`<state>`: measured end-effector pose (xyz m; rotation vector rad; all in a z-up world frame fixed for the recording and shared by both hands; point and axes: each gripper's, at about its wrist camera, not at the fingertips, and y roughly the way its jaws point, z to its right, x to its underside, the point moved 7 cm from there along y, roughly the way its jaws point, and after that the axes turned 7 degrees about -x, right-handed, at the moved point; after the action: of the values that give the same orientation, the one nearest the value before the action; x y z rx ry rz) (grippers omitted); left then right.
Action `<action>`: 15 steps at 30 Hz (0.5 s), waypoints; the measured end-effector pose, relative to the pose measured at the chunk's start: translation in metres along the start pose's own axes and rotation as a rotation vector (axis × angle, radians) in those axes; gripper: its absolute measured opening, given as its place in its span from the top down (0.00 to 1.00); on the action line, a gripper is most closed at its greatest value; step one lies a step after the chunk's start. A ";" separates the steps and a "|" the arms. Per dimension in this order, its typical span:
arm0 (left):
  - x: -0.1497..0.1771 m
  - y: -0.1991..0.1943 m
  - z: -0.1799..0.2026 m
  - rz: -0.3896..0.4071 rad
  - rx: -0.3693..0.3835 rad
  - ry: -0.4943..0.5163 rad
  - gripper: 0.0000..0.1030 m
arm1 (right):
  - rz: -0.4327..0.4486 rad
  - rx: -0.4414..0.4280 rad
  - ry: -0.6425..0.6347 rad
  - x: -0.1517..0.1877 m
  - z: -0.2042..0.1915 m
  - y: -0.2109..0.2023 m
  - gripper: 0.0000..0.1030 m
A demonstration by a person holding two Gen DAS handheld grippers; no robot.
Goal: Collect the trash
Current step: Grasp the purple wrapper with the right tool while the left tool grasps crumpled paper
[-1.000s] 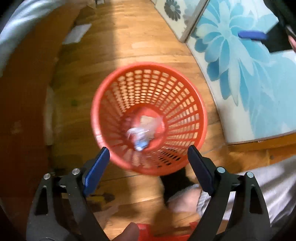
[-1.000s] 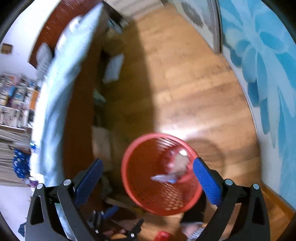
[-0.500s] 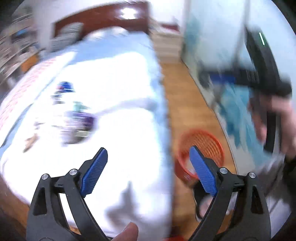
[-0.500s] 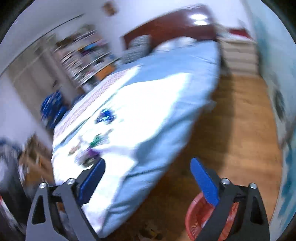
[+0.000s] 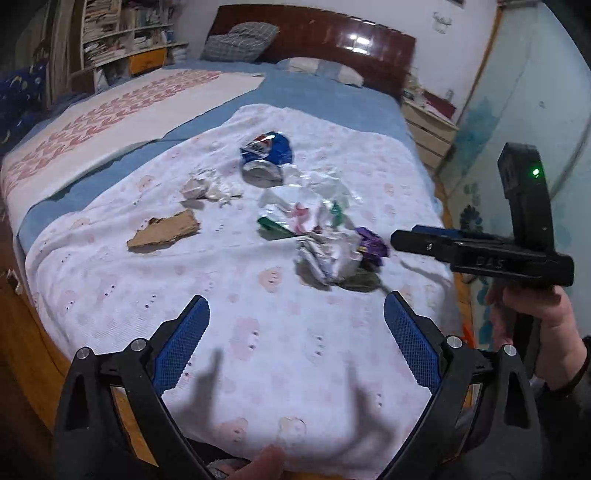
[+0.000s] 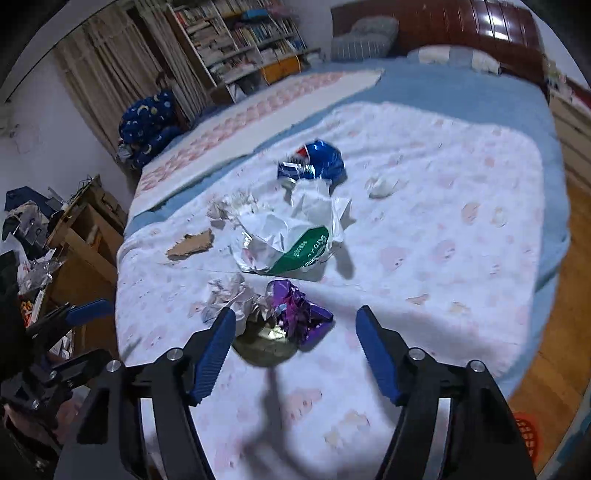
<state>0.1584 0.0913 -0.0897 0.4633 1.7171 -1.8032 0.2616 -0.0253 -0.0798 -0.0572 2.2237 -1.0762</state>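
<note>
Trash lies on the white, pink-patterned blanket (image 5: pixel 280 354) of a bed. There is a crushed blue can (image 5: pixel 266 157), a tissue wad (image 5: pixel 207 186), a cardboard scrap (image 5: pixel 164 230), a white bag with green print (image 6: pixel 291 236), crumpled paper (image 6: pixel 229 295) and a purple wrapper (image 6: pixel 291 302) against an olive foil wad (image 6: pixel 266 343). My right gripper (image 6: pixel 295 315) hovers over the purple wrapper. Its jaws are closing, and the pads do not touch the wrapper. My left gripper (image 5: pixel 295 317) hangs above bare blanket short of the trash, empty, with its jaws opening wide.
A red mesh basket (image 6: pixel 526 432) stands on the wooden floor at the bed's right side. A cluttered wooden desk (image 6: pixel 74 236) is left of the bed. Bookshelves (image 6: pixel 240 48) and a dark headboard (image 5: pixel 317 33) are at the far end. A hand (image 5: pixel 535 314) holds the right gripper.
Both grippers have swung up and away from the red basket on the floor to the trash on the bed. The right jaws have narrowed.
</note>
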 end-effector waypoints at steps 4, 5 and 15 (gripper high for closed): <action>0.005 0.012 -0.014 -0.040 0.005 -0.036 0.08 | -0.052 -0.019 0.030 0.002 0.005 0.033 0.61; 0.006 0.014 -0.016 -0.049 0.002 -0.039 0.08 | -0.074 -0.010 0.020 0.004 0.004 0.042 0.85; 0.000 0.029 -0.002 -0.080 0.039 -0.041 0.08 | -0.004 -0.058 0.075 -0.005 0.009 0.021 0.86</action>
<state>0.1768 0.0938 -0.1126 0.3758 1.6979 -1.8926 0.2756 -0.0155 -0.0961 -0.0472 2.3229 -1.0313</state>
